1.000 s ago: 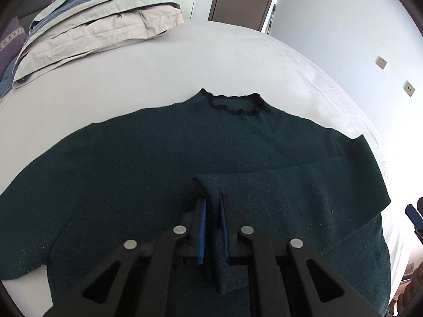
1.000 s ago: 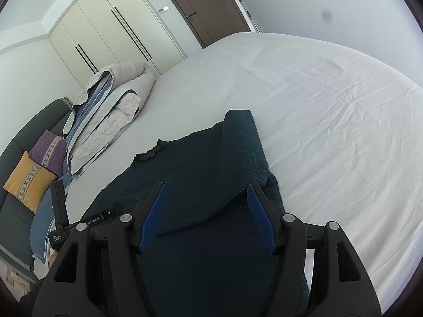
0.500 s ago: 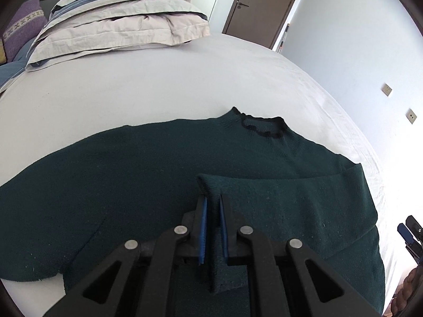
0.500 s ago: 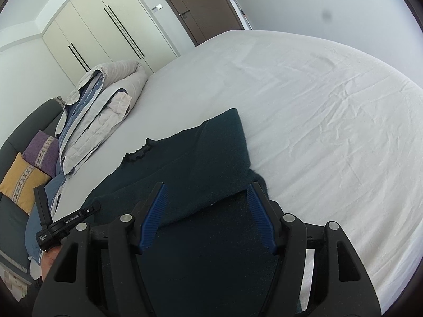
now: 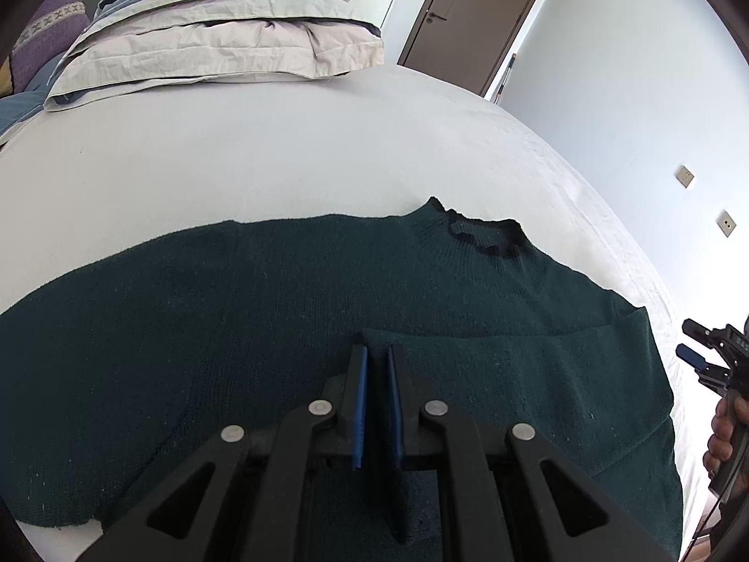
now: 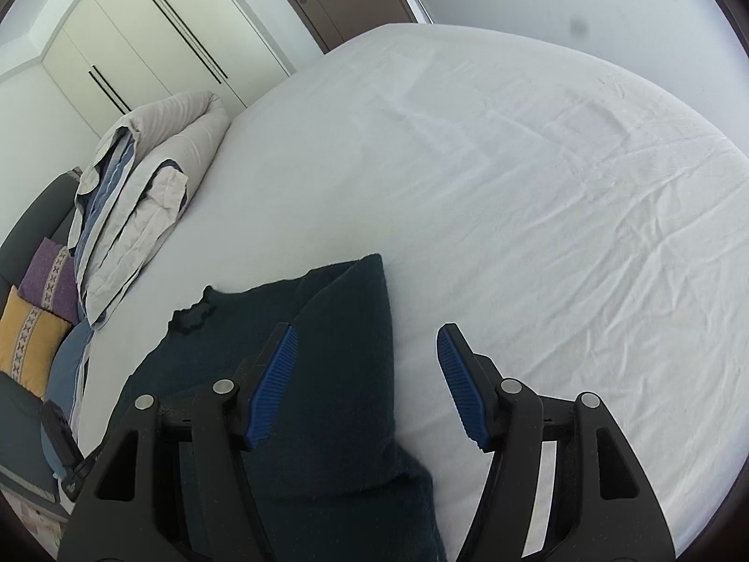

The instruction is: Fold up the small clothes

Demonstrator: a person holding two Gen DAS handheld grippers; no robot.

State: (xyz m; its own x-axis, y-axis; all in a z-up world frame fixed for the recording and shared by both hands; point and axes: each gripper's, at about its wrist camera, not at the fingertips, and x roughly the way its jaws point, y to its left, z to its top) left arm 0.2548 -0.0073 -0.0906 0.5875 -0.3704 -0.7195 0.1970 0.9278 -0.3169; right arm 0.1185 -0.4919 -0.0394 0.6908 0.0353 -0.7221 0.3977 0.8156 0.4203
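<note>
A dark green knit sweater (image 5: 234, 318) lies flat on the white bed (image 5: 281, 154), its collar (image 5: 482, 234) pointing away. Its right sleeve (image 5: 515, 360) is folded across the body. My left gripper (image 5: 377, 360) is shut on the cuff of that sleeve, low over the sweater's middle. In the right wrist view the sweater (image 6: 327, 374) shows at lower left with the folded shoulder edge (image 6: 370, 271). My right gripper (image 6: 367, 356) is open and empty, hovering above the sweater's right edge; it also shows at the far right of the left wrist view (image 5: 697, 356).
A folded duvet and pillows (image 5: 224, 42) are stacked at the head of the bed, also in the right wrist view (image 6: 145, 187). Cushions (image 6: 33, 328) lie on a grey sofa at left. A wardrobe (image 6: 154, 47) and brown door (image 5: 473, 14) stand behind. White sheet (image 6: 538, 210) spreads to the right.
My left gripper has carried the sleeve cuff leftward across the body and lowered it. The lifted sleeve fold has flattened. My right gripper has shifted right, still open.
</note>
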